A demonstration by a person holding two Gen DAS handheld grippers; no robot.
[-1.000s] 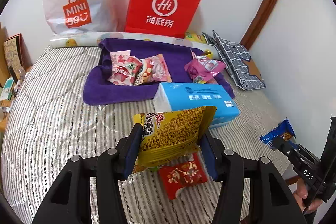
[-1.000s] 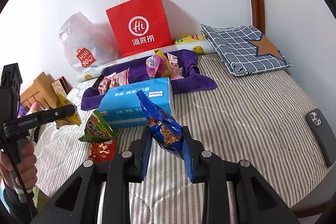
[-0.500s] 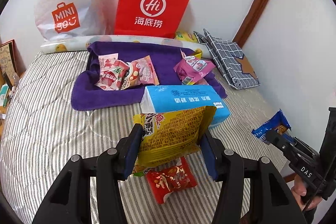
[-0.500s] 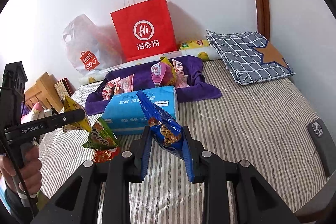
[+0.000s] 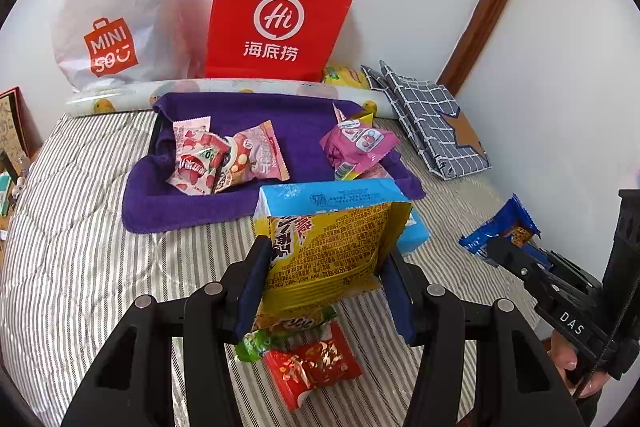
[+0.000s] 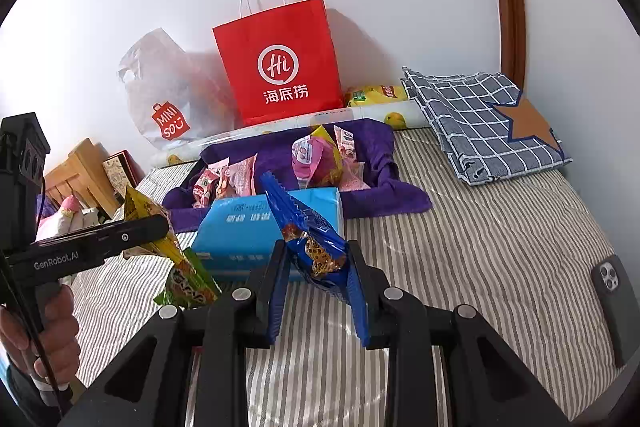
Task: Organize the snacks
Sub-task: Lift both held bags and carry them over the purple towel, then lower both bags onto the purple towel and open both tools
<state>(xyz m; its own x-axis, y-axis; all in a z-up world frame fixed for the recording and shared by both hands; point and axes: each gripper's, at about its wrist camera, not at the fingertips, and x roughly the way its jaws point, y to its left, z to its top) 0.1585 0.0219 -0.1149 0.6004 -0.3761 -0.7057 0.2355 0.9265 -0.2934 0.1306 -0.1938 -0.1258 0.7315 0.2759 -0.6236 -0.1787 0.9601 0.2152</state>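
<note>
Red paper bag (image 5: pixel 276 15) printed "Hi", white plastic bag (image 5: pixel 108 7) "MINISO", gripper handles marked "DAS", "GenRobot.AI"

Glossy foil yellow snack packet (image 5: pixel 332 251); matt paper red bag (image 5: pixel 276 15); fuzzy cloth purple towel (image 5: pixel 224 203).

A home bedroom: a bed with a grey-striped quilted cover (image 6: pixel 480 247) fills the room ahead of the tool, a folded blue checked cloth (image 6: pixel 480 119) at its far right, a red paper shopping bag (image 5: pixel 280 15) and white plastic bag (image 5: pixel 112 7) against the white wall beyond.
</note>
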